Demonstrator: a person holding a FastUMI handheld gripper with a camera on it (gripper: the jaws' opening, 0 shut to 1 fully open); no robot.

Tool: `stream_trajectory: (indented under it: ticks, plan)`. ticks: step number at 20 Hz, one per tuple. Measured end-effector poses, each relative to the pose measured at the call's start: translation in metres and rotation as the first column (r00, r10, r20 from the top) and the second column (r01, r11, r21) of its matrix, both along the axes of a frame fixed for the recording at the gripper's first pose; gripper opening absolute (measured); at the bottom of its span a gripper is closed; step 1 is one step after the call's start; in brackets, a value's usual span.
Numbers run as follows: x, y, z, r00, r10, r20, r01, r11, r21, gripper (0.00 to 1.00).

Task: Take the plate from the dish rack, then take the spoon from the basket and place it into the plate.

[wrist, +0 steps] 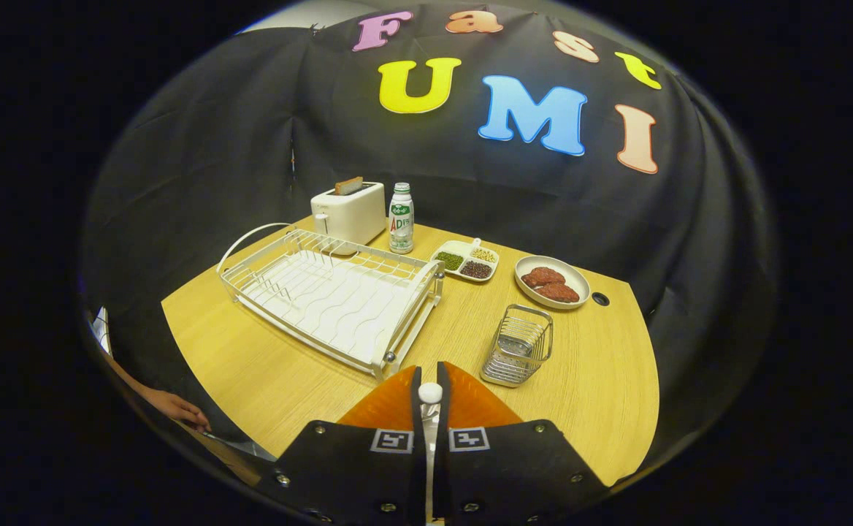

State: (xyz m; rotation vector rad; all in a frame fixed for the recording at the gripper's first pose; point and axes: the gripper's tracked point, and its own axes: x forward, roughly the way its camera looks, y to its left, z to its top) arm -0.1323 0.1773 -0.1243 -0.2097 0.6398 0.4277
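- Spoon (430,393) is sitting clamped between the gripper (430,398) fingers, pale rounded end poking up at the tips, over the desk's (251,365) near edge.
- Dish rack (331,292) is standing empty; wire basket (518,345) just ahead-right.
- Plate (552,283) with brown food is sitting near the far right corner; I'm guessing that's the target, so carry level and release low over its rim.
- Spoon's handle is hiding between the fingers.
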Motion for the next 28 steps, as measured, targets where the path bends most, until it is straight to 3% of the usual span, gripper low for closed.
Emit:
stream_trajectory:
  ticks: [6, 9, 11, 13, 16, 22, 28]
  plan:
    - [-0.002, 0.001, -0.004, 1.000, -0.005, -0.025, 0.005, 1.000, 0.011, 0.04]
    - [-0.001, -0.007, -0.005, 0.999, -0.034, -0.018, 0.035, 0.999, 0.032, 0.17]
    - [0.003, -0.023, 0.008, 0.997, -0.078, 0.024, 0.077, 0.996, 0.043, 0.34]
    - [0.006, -0.041, 0.024, 0.990, -0.122, 0.069, 0.118, 0.991, 0.059, 0.46]
    - [0.020, -0.075, 0.058, 0.962, -0.210, 0.177, 0.197, 0.976, 0.088, 0.46]
    - [0.024, -0.142, 0.126, 0.864, -0.385, 0.325, 0.335, 0.920, 0.201, 0.46]
    - [0.024, -0.174, 0.175, 0.815, -0.402, 0.417, 0.305, 0.910, 0.282, 0.45]
